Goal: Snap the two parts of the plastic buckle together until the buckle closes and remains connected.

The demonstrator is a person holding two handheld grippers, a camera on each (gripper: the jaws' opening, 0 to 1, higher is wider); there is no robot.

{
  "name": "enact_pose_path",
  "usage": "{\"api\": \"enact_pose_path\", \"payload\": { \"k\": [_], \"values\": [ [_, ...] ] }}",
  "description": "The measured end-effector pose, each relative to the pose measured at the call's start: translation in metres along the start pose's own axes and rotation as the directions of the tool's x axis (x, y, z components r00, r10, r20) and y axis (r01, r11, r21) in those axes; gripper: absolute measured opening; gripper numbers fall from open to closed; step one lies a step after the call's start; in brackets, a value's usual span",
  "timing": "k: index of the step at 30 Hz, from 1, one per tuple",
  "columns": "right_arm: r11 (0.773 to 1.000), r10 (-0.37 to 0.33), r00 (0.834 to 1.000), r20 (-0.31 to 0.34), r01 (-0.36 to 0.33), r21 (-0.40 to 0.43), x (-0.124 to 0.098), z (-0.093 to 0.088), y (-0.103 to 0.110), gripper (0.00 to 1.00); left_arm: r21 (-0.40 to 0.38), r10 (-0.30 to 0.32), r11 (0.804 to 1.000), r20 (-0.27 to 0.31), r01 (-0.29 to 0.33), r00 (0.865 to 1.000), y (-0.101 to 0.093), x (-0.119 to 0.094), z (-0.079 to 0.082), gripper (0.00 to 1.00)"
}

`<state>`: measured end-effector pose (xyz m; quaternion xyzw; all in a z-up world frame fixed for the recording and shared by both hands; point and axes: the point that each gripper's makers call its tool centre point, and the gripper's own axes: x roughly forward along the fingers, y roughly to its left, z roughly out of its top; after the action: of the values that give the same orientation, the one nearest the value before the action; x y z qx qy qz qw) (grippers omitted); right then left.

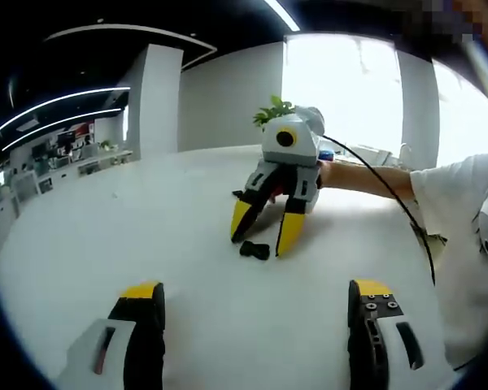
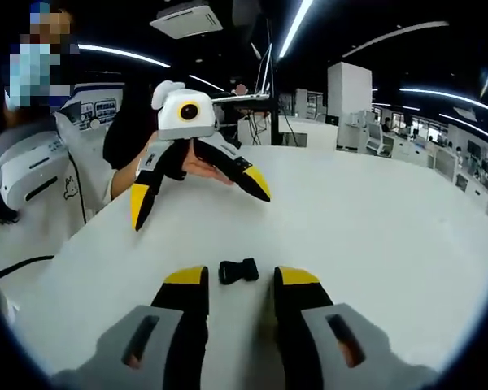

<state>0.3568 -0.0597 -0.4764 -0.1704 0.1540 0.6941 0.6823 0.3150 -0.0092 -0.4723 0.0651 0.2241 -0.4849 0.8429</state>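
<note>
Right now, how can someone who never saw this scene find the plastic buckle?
Look at the big white table. Near its middle, between the yellow-tipped jaws of the right gripper, lies the buckle, a small flat piece. It is the one black item lying on the white surface.

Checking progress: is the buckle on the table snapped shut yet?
Cannot tell: the black buckle lies on the white table, too small to show its joint.

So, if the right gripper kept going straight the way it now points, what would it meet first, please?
Probably the black plastic buckle on the white table, lying just beyond the open right gripper; depth is uncertain.
</note>
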Motion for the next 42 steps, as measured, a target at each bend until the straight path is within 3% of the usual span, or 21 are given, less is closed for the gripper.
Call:
{"api": "enact_pose_path", "payload": {
  "k": [9, 15, 30, 39, 42],
  "values": [
    [0.999, -0.039, 0.999, 0.018, 0.039, -0.014, -0.004, -0.001, -0.002, 0.11, -0.006, 0.007, 1.0, 0.0, -0.007, 1.0, 0.002, 0.0, 0.0, 0.95],
    [0.993, -0.117, 0.992, 0.038, 0.117, 0.0, -0.006, -0.001, 0.0, 0.06, -0.006, 0.01, 1.0, -0.006, -0.01, 1.0, 0.003, 0.001, -0.001, 0.95],
    [0.984, -0.175, 0.983, 0.049, 0.174, 0.021, -0.012, -0.003, 0.003, 0.06, -0.01, 0.011, 1.0, -0.018, -0.011, 1.0, 0.003, 0.003, -0.004, 0.95],
    [0.982, -0.186, 0.979, 0.089, 0.184, 0.035, -0.03, 0.006, 0.021, 0.07, 0.025, 0.064, 0.998, -0.016, -0.064, 0.998, 0.012, 0.003, -0.003, 0.91],
    [0.975, -0.221, 0.968, 0.118, 0.215, 0.056, -0.043, 0.013, 0.025, 0.09, 0.028, 0.051, 0.998, 0.007, -0.051, 0.999, 0.009, 0.004, 0.002, 0.91]
  ]
}}
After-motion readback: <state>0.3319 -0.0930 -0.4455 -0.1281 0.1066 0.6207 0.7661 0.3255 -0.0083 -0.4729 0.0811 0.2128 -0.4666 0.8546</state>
